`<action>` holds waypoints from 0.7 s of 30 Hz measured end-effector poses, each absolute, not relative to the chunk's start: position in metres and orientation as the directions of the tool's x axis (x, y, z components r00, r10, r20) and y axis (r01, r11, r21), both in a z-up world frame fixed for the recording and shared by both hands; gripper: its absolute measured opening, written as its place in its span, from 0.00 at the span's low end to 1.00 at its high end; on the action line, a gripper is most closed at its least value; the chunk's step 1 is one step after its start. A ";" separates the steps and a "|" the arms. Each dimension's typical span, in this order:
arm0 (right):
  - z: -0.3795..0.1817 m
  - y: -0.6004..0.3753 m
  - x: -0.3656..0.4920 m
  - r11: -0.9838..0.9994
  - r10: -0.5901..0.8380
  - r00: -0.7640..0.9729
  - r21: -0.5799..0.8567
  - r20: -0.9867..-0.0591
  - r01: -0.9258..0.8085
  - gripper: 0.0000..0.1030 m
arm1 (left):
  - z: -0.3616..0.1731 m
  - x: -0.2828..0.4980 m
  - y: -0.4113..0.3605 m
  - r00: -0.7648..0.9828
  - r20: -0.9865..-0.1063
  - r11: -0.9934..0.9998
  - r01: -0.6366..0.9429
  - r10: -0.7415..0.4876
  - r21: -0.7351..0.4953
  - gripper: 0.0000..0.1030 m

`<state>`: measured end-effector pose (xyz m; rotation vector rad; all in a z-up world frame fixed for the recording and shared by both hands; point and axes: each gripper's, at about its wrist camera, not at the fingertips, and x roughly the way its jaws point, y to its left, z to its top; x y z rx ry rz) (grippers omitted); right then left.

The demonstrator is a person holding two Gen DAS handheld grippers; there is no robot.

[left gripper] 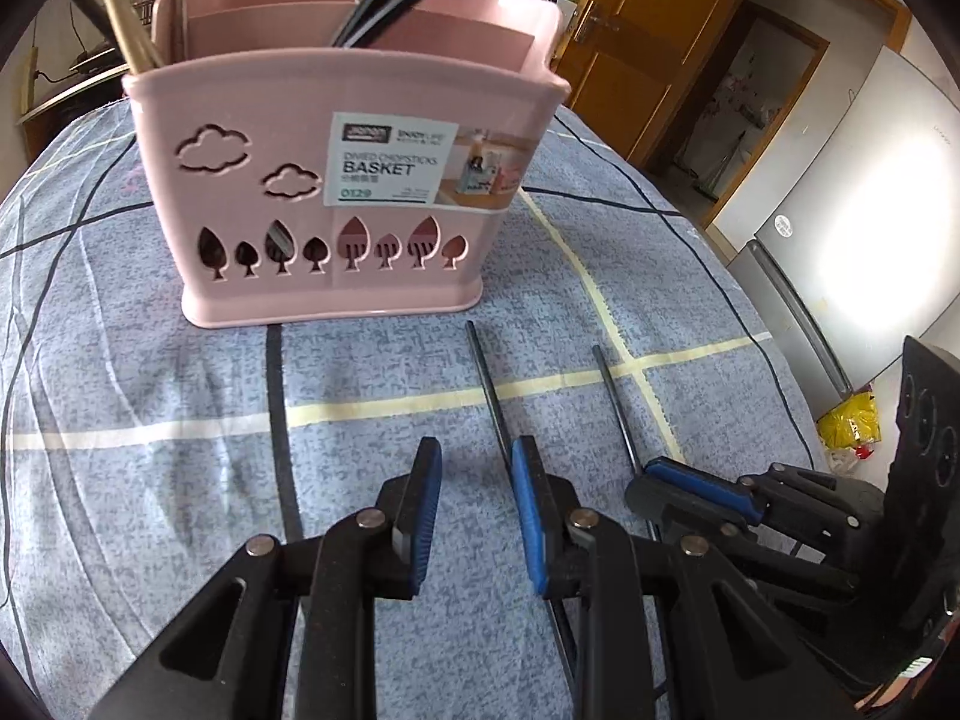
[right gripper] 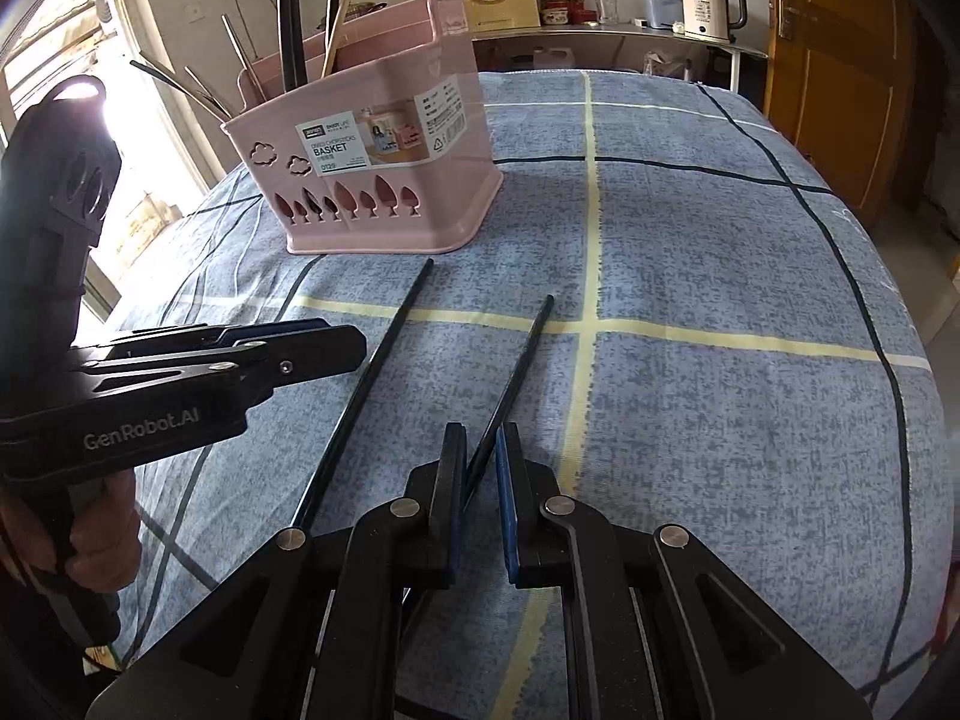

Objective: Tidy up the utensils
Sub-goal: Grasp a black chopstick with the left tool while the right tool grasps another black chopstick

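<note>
Right now the right gripper [right gripper: 480, 468], low in the frame's centre, is pinched on one black chopstick [right gripper: 522, 360]. The left gripper [left gripper: 474, 498] hangs slack, gripping nothing, just left of the second chopstick [left gripper: 486, 384]. I'd say it's mid-pickup; next comes lifting toward the pink basket [right gripper: 384, 180], upper left, where other utensils already stand.
</note>
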<state>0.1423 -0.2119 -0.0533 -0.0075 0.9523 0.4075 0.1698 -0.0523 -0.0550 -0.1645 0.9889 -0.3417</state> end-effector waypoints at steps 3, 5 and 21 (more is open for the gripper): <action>-0.053 -0.217 0.142 0.924 0.339 0.512 0.178 -0.789 -0.338 0.10 | -0.055 0.172 -0.061 0.513 -0.788 0.939 0.217 -0.342 -0.266 0.25; -0.053 -0.218 0.143 0.923 0.343 0.511 0.184 -0.788 -0.337 0.10 | -0.055 0.174 -0.065 0.515 -0.788 0.940 0.222 -0.338 -0.258 0.25; -0.052 -0.209 0.159 0.943 0.289 0.531 0.142 -0.797 -0.301 0.10 | -0.054 0.147 -0.031 0.554 -0.795 0.966 0.202 -0.247 -0.159 0.07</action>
